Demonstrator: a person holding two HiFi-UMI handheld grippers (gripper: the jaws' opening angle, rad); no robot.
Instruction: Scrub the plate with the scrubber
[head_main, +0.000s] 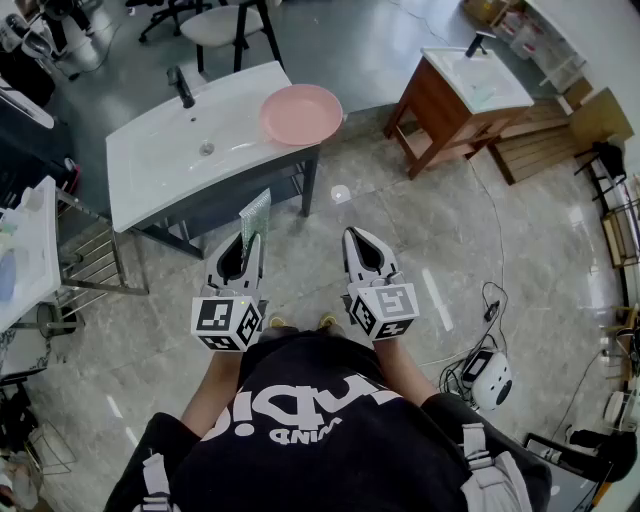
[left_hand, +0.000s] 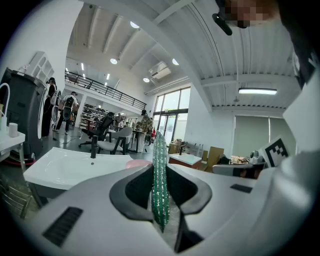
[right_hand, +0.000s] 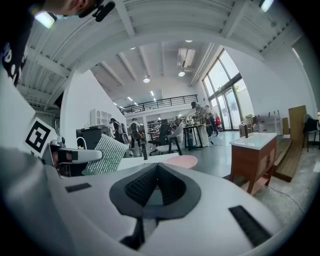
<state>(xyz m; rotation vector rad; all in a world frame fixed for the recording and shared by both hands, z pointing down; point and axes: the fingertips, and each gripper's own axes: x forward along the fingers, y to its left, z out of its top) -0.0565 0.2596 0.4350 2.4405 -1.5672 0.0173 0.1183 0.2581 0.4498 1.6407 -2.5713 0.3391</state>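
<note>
In the head view, I count two grippers held out level over the floor. The left gripper (head_main: 248, 240) is clamped on the one scrubber (head_main: 256, 213), a thin green-silver pad standing upright from the tips. The right gripper (head_main: 353, 237) has its jaws together with nothing in them. The one plate (head_main: 302, 114), pink and round, lies on the right end of the white sink tabletop (head_main: 150, 150), well ahead of both grippers. Its rim is at the tabletop's edge; I cannot tell whether it overhangs. There is one faucet (head_main: 181, 86) on this sink, and a second, wooden vanity (head_main: 440, 110) stands further right.

In the left gripper view, the scrubber (left_hand: 160, 180) shows edge-on, pinched along its lower part between the pads. I judge it light and floppy, so it will likely bend over if I press with the free top edge. A sliver of the plate (left_hand: 137, 163) shows beyond the jaws.

In the right gripper view, the pads meet with nothing between them. The plate (right_hand: 182, 161) sits ahead, and the scrubber (right_hand: 106, 154) is off to the left. The plate looks stiff, smooth and light, so I expect it to skate under scrubbing. I would pin it at the near rim with the free gripper.
</note>
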